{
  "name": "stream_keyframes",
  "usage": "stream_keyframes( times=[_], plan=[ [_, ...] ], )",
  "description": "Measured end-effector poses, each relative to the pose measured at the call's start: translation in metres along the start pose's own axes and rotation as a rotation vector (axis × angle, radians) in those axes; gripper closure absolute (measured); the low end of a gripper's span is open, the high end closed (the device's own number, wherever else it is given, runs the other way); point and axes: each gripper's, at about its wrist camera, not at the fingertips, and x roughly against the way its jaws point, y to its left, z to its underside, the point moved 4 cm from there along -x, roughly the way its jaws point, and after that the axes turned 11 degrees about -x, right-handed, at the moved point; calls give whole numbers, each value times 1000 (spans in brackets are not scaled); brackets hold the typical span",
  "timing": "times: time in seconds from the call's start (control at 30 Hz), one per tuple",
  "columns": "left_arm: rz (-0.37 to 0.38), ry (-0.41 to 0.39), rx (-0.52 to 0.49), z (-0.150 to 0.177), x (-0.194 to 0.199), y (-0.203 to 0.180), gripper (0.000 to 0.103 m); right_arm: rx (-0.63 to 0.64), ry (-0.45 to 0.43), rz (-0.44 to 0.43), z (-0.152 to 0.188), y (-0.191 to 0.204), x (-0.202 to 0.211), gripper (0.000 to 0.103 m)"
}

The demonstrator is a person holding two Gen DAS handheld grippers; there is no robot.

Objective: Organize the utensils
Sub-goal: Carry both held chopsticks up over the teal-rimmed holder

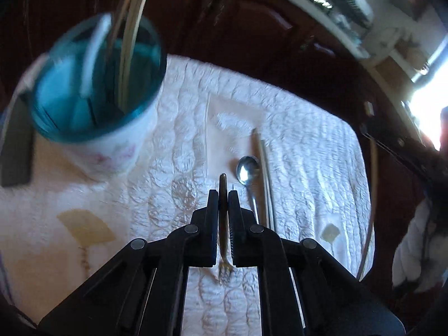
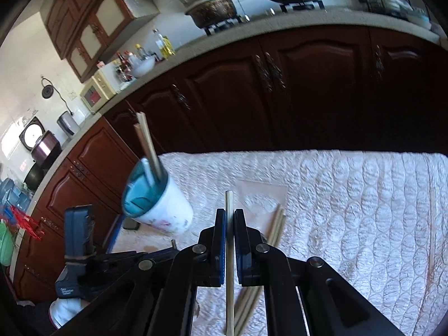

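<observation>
My left gripper (image 1: pixel 223 193) is shut on a thin dark fork (image 1: pixel 223 180) held edge-on, its tines showing below the jaws. My right gripper (image 2: pixel 229 211) is shut on a pale chopstick (image 2: pixel 229 201) that runs lengthwise between the pads. A white cup with a teal inside (image 1: pixel 95 84) stands at the left on the quilted cloth, tilted in both views (image 2: pixel 168 207), and holds chopsticks and a white spoon. A metal spoon (image 1: pixel 246 168) and a chopstick pair (image 1: pixel 266 182) lie on the cloth ahead of the left gripper. More chopsticks (image 2: pixel 277 224) lie under the right gripper.
A white quilted cloth (image 2: pixel 350 196) covers the table. A single chopstick (image 2: pixel 431 224) lies near its right edge. A flat dark object (image 1: pixel 16 145) lies left of the cup. Dark wooden cabinets (image 2: pixel 308 84) stand beyond the table's far edge. The left hand-held device (image 2: pixel 78 229) shows at the lower left.
</observation>
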Motion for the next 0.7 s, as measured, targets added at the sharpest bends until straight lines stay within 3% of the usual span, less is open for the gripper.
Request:
stream_keyframes(
  times=[0.37, 0.47, 0.57, 0.7],
  plan=[
    [-35, -103, -67, -12, 57, 0, 98, 37, 3, -56, 12, 45, 0, 98],
    [-39, -115, -71, -13, 66, 2, 98, 54, 92, -23, 24, 48, -19, 98],
    [-40, -126, -75, -11, 73, 4, 98, -8, 72, -92, 25, 45, -16, 98],
    [-37, -124, -79, -8, 76, 6, 98, 66, 133, 17, 41, 49, -36, 98]
  ],
)
